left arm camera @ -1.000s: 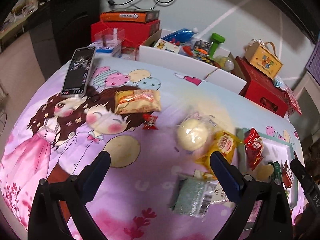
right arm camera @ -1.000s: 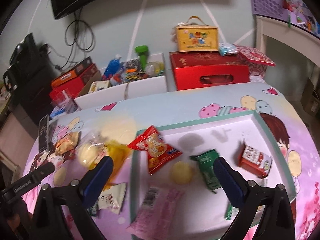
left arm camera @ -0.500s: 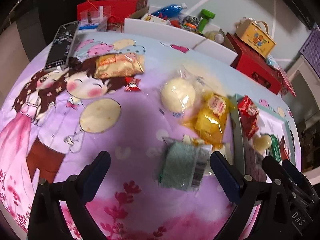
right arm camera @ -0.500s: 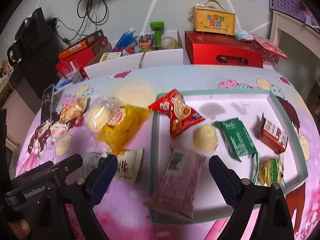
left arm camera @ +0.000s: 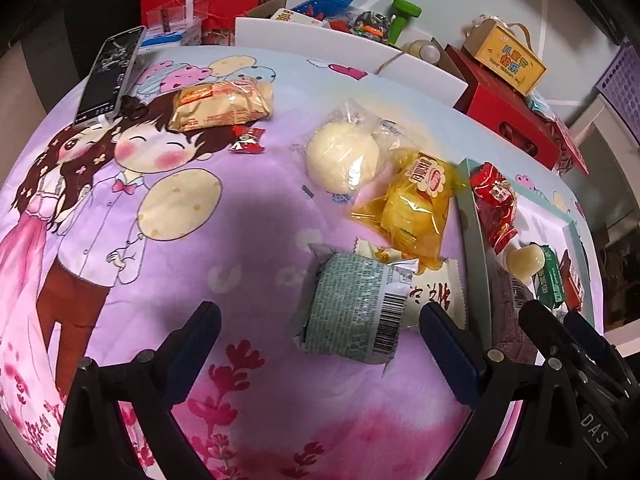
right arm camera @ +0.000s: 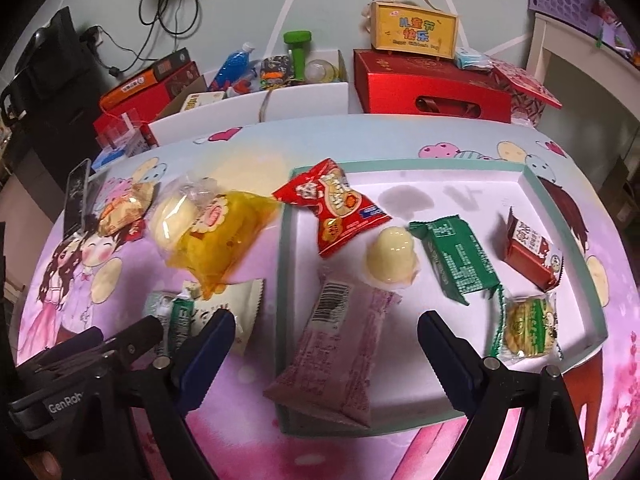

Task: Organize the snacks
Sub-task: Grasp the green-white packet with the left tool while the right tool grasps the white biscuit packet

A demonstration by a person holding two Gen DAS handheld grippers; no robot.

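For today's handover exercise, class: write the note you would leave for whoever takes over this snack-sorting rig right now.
Left claw: open, empty, low over the pale green barcode pack.
Right claw: open, empty, over the pink wafer pack, which overhangs the tray's near edge.

In the tray: pink wafer pack, red chip bag (over the rim), jelly cup, green pack, red-brown pack, cookie pack.

Left on the cloth: barcode pack, white pack under it, yellow bag, wrapped bun, orange bread pack, small red candy.

Next, probably: left claw takes the barcode pack.
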